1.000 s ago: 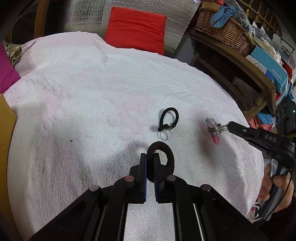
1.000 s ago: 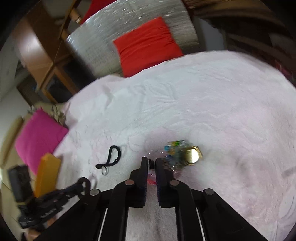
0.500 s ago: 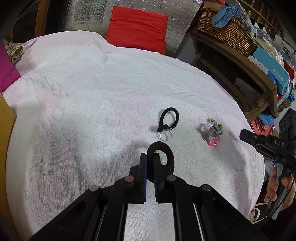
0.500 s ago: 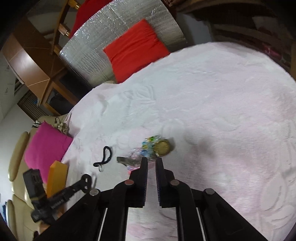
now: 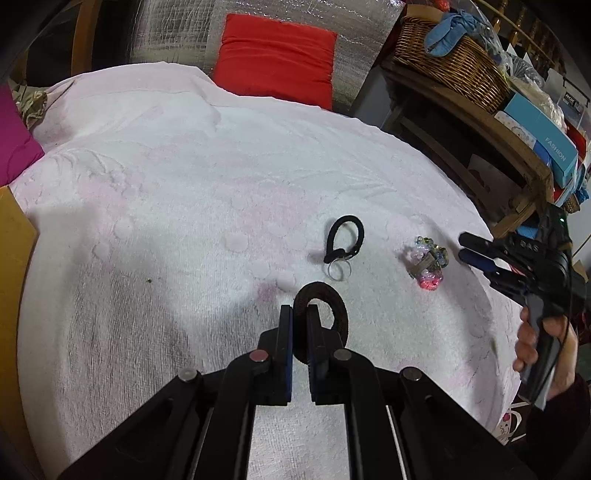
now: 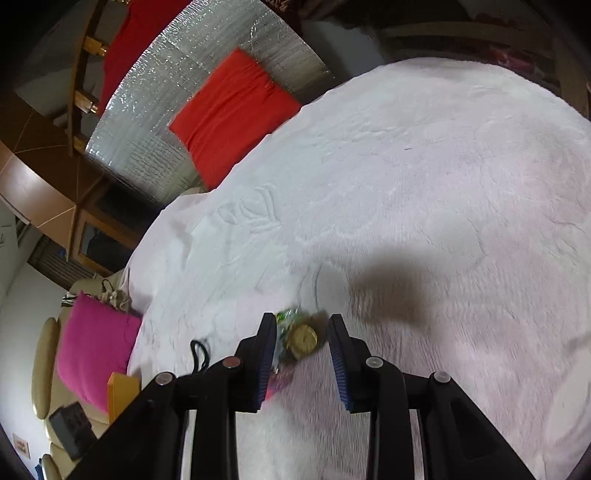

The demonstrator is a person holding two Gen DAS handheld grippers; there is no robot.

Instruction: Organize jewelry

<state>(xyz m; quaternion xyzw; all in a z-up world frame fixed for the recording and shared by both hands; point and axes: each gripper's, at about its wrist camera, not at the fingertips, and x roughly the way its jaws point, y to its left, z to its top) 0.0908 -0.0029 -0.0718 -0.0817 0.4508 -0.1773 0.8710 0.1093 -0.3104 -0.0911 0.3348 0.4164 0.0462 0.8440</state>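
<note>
My left gripper (image 5: 301, 314) is shut on a dark brown ring (image 5: 334, 308), held just above the white towel (image 5: 184, 229). Beyond it lies a black loop strap with a small metal ring (image 5: 345, 240), also visible in the right wrist view as the black loop (image 6: 199, 354). A beaded bunch with a gold piece (image 5: 428, 262) rests on the towel to the right. My right gripper (image 5: 466, 246) hovers just right of that bunch. In its own view the right gripper (image 6: 302, 325) is opening, with the beaded bunch (image 6: 301, 338) lying loose between its fingers.
A red cushion (image 5: 275, 55) leans on a silver foil panel (image 5: 173, 33) at the back. A magenta cushion (image 5: 14, 144) sits at the left. A wooden shelf (image 5: 480, 122) with a wicker basket (image 5: 454, 62) and boxes stands at the right. A hand (image 5: 543, 347) holds the right gripper.
The right gripper let go of the beaded bunch, which now lies on the towel. It drew back to the right, rolled, and its jaws spread. The left gripper stayed still.
</note>
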